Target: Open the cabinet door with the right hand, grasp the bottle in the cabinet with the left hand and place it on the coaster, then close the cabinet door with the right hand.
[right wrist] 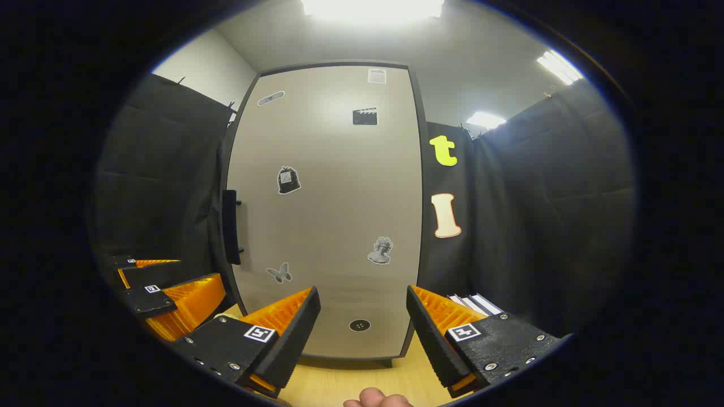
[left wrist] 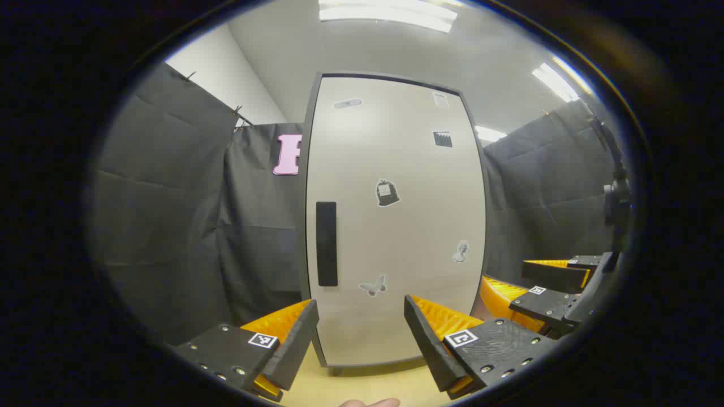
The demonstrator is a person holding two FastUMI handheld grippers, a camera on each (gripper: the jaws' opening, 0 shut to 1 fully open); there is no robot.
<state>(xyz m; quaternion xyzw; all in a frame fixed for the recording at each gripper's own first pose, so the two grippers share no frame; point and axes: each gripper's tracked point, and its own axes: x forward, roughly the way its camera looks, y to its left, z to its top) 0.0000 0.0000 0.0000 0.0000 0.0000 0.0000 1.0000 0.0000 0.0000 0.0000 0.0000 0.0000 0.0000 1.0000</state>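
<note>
A tall pale cabinet door [left wrist: 396,220] stands shut ahead of me, with a black vertical handle [left wrist: 326,243] on its left side and several small stickers. In the right gripper view the same door [right wrist: 328,209] faces me, its handle [right wrist: 229,227] at the left edge. My left gripper [left wrist: 360,333] is open and holds nothing, a short way in front of the door's lower part. My right gripper [right wrist: 362,325] is open too, likewise short of the door. The right gripper [left wrist: 557,294] also shows at the right of the left gripper view, and the left gripper [right wrist: 164,294] at the lower left of the right gripper view.
The cabinet stands on a light wooden tabletop [left wrist: 367,387]. Black cloth walls [left wrist: 169,226] close in both sides. A few white-edged flat items [right wrist: 472,304] lie to the right of the cabinet. A fingertip [right wrist: 376,398] shows at the bottom edge.
</note>
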